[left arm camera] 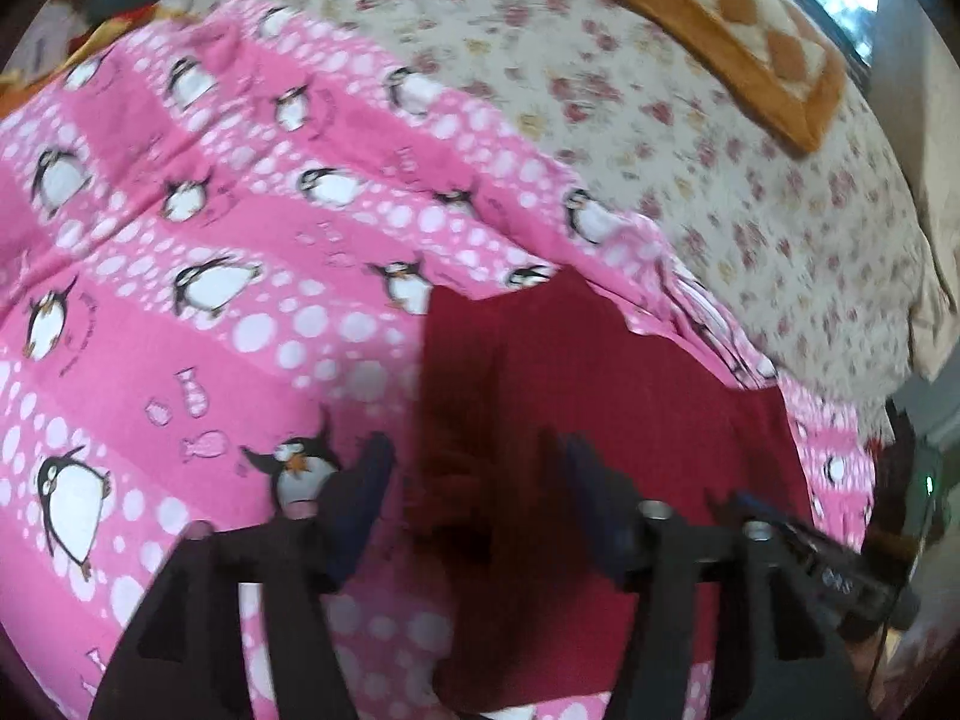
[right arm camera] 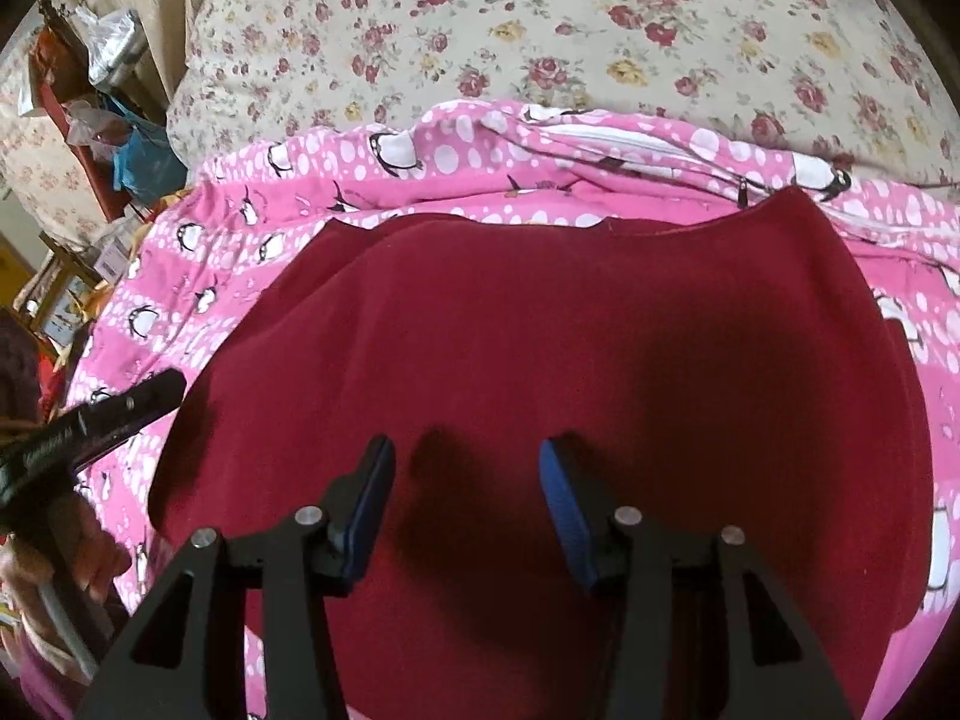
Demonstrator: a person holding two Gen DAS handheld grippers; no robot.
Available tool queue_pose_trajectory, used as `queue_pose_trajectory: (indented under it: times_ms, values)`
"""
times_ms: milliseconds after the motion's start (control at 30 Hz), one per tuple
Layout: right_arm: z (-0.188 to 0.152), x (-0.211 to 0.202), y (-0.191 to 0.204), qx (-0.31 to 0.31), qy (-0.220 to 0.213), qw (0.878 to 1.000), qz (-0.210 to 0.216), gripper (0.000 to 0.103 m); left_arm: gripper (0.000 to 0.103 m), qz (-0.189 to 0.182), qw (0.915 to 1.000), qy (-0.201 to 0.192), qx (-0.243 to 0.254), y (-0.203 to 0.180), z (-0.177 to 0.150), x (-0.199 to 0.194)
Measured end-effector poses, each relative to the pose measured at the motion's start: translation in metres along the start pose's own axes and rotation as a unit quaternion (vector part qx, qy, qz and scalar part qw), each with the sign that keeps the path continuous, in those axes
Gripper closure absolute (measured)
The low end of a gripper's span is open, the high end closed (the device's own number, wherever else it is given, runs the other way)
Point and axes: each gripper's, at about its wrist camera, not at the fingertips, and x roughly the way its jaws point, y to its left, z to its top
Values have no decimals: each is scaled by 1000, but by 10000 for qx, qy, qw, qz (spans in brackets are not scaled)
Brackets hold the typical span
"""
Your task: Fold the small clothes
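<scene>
Garment: a dark red cloth (right arm camera: 540, 360) is spread flat on a pink penguin-print sheet (left arm camera: 180, 300), which lies over a floral bedspread (right arm camera: 600, 18).
Fold state: a doubled layer is suggested along the far edge; the garment's type cannot be told.
Left gripper (left arm camera: 474, 486): the jaws are held wide apart over the cloth's left edge; nothing is gripped.
Right gripper (right arm camera: 465, 474): the jaws are spread wide above the middle of the cloth; nothing is held.
Step in hand: judged to be positioning between folds, with no grasp made.
Next move: a near edge or corner would need pinching by each gripper, then carrying across evenly.
Background: an orange checked mat (left arm camera: 720, 30) lies well apart.
</scene>
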Motion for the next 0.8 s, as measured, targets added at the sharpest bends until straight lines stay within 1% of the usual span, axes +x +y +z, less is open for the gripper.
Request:
queue_pose_trajectory:
  times_ms: [100, 133, 167, 233, 267, 333, 433, 533, 633, 667, 700, 733, 800]
  values:
    - [-2, -3, -3, 101, -79, 9999, 106, 50, 58, -126, 9984, 384, -403, 12, 1, 16]
    - [-2, -3, -4, 135, -87, 9998, 128, 50, 58, -176, 9969, 573, -500, 13, 0, 24]
    - [-2, -2, -4, 170, -87, 9997, 150, 50, 57, -245, 9958, 675, -568, 12, -2, 31]
    - [-3, 0, -5, 225, -76, 9995, 183, 50, 55, -263, 9966, 574, -533, 5, -3, 33]
    - [-3, 0, -6, 234, -79, 9995, 194, 50, 52, -349, 9966, 568, -481, 2, -3, 35]
    - [-3, 0, -6, 242, -89, 9994, 226, 50, 48, -565, 9949, 709, -449, -1, -2, 45]
    - [-2, -1, -7, 249, -73, 9992, 304, 50, 46, -617, 9945, 712, -466, 0, 5, 57]
    - [-1, -1, -9, 251, -92, 9990, 371, 50, 46, -539, 9949, 756, -399, -3, 11, 63]
    - [-2, 1, -10, 187, -135, 9991, 357, 50, 46, -385, 9951, 910, -108, -11, 14, 67]
    - [-2, 2, -10, 168, -152, 9992, 341, 50, 49, -382, 9949, 931, -15, -13, 13, 68]
    - [-2, 2, -9, 150, -164, 9992, 327, 50, 57, -404, 9946, 954, 38, -14, 13, 68]
    - [-2, 2, -9, 134, -172, 9993, 318, 50, 61, -418, 9942, 991, 62, -14, 12, 68]
    - [-3, 1, -8, 111, -196, 9993, 306, 50, 83, -498, 9935, 1017, 70, -15, 12, 66]
